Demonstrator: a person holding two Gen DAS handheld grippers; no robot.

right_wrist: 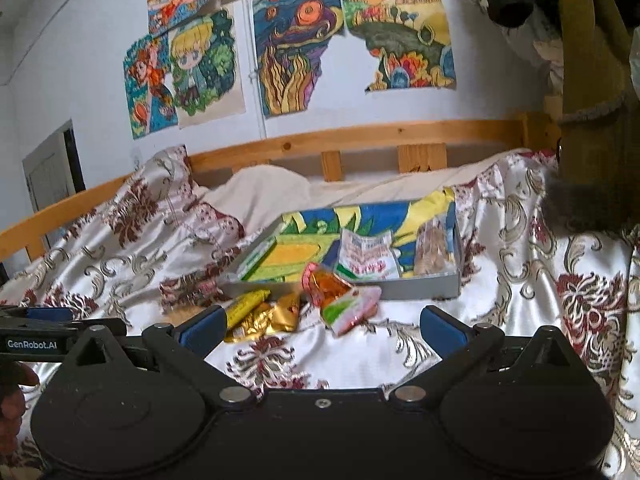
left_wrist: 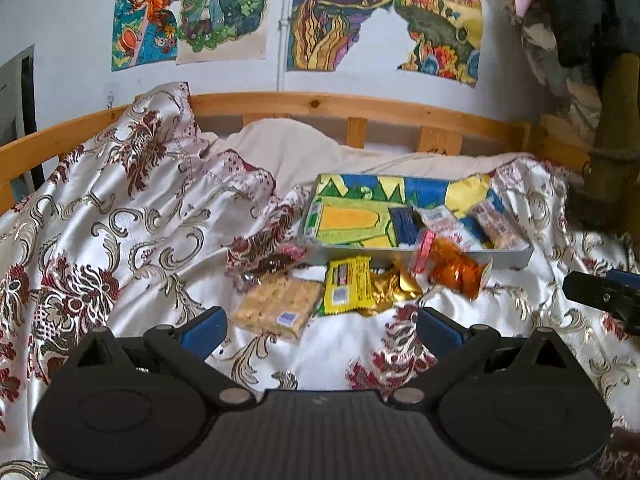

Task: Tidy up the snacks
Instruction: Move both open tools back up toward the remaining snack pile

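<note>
A shallow grey tray (left_wrist: 516,258) with a colourful drawing on its floor lies on the bed and holds a blue pack (left_wrist: 404,224), a white-pink pack (left_wrist: 444,220) and a cracker pack (left_wrist: 494,224). In front of it lie a clear cracker pack (left_wrist: 276,306), a yellow pack (left_wrist: 347,289), a gold pack (left_wrist: 390,290) and an orange pack (left_wrist: 456,268). My left gripper (left_wrist: 320,330) is open just short of the cracker and yellow packs. My right gripper (right_wrist: 320,330) is open too, hovering short of the orange pack (right_wrist: 332,284) and the tray (right_wrist: 420,286).
A dark red wrapper (left_wrist: 266,264) lies left of the tray on the rumpled floral satin cover (left_wrist: 120,240). A wooden bed rail (left_wrist: 360,108) runs behind, under drawings on the wall. Clothes hang at the right (right_wrist: 592,80). A hand (right_wrist: 12,392) shows at the left edge.
</note>
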